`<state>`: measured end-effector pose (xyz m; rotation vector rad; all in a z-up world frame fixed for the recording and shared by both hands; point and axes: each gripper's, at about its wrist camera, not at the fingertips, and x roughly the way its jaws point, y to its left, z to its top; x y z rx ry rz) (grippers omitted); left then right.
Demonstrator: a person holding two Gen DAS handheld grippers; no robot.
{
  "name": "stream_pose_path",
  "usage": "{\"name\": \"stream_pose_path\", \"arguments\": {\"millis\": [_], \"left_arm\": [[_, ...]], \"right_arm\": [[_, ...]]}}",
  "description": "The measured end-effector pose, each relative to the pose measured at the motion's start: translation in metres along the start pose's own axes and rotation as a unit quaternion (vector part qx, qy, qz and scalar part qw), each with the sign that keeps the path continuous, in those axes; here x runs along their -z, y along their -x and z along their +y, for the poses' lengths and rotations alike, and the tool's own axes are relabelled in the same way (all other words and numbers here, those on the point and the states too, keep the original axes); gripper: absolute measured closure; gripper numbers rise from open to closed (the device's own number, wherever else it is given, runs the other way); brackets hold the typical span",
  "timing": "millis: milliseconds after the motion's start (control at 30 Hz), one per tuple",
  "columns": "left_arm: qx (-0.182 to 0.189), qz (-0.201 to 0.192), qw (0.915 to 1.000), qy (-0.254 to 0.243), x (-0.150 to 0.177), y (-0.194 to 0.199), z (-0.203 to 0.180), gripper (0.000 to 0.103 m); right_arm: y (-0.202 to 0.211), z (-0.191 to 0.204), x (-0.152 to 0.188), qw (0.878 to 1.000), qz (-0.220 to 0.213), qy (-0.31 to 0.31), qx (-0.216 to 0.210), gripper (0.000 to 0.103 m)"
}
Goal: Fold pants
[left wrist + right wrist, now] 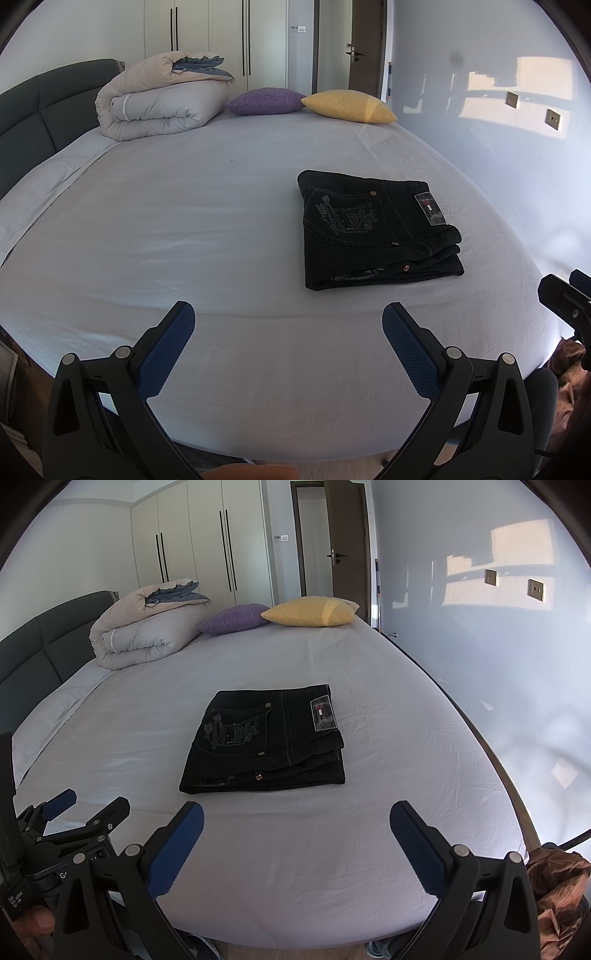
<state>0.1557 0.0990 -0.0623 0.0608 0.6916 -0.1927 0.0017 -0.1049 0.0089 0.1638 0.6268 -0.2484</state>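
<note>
A pair of black jeans (380,229) lies folded into a compact stack on the pale sheet of the bed (207,229), back pocket embroidery and label on top. It also shows in the right wrist view (266,740). My left gripper (288,321) is open and empty above the near edge of the bed, to the left of and nearer than the jeans. My right gripper (295,819) is open and empty, just in front of the jeans. The left gripper also appears at the lower left of the right wrist view (90,805).
A rolled duvet (159,99), a purple cushion (264,100) and a yellow cushion (349,106) lie at the far end of the bed. A dark headboard (33,118) runs along the left. A wall (517,155) stands to the right. Brown cloth (557,890) lies off the near right corner.
</note>
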Motion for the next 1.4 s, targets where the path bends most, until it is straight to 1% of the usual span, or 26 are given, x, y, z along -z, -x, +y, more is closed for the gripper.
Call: {"name": "stream_pose_path", "arguments": {"millis": [233, 1033, 1300, 1400], "left_arm": [[0.0, 0.002, 1.0, 0.001, 0.0032, 0.0003, -0.0009, 0.0], [0.0, 0.008, 1.0, 0.003, 0.0054, -0.0005, 0.0007, 0.0], [-0.002, 0.011, 0.9999, 0.004, 0.0061, -0.0023, 0.0024, 0.0], [-0.008, 0.007, 0.9999, 0.0, 0.0052, -0.0024, 0.0027, 0.0]], "right_arm": [[-0.0003, 0.0011, 0.0067, 1.0, 0.002, -0.001, -0.001, 0.0], [-0.0011, -0.0009, 0.0054, 1.0, 0.003, -0.001, -0.001, 0.0], [-0.0009, -0.0015, 0.0049, 1.0, 0.004, -0.001, -0.001, 0.0], [-0.0009, -0.0018, 0.0052, 1.0, 0.005, -0.002, -0.002, 0.0]]}}
